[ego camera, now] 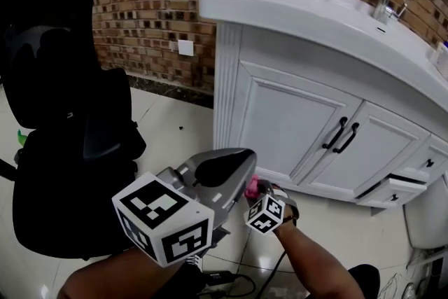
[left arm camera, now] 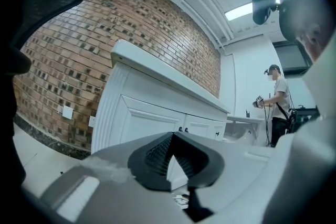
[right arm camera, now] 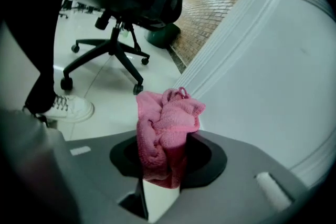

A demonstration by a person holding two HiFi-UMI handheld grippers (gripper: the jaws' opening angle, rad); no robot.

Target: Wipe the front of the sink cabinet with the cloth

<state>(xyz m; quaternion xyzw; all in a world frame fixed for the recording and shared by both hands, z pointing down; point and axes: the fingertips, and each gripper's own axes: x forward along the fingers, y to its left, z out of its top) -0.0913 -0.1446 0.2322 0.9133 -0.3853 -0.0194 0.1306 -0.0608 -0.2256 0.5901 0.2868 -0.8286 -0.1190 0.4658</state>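
The white sink cabinet (ego camera: 294,122) stands against the brick wall, with two panelled doors and black handles (ego camera: 341,134). A bunched pink cloth (right arm camera: 165,131) sticks out of my right gripper (right arm camera: 168,139), which is shut on it. In the head view that right gripper (ego camera: 255,190) is low, by the cabinet's bottom left corner, with the pink cloth (ego camera: 251,187) at its tip. The cloth lies close to the fluted corner post (right arm camera: 226,55); I cannot tell if they touch. My left gripper (ego camera: 246,157) hovers to the left, shut and holding nothing. Its jaws (left arm camera: 172,136) point at the cabinet front (left arm camera: 142,123).
A black office chair (ego camera: 70,143) stands on the tiled floor at the left, close behind my left arm. A small drawer (ego camera: 392,190) at the cabinet's lower right is pulled out. Cables (ego camera: 231,280) lie by my feet. A person (left arm camera: 275,107) stands far off.
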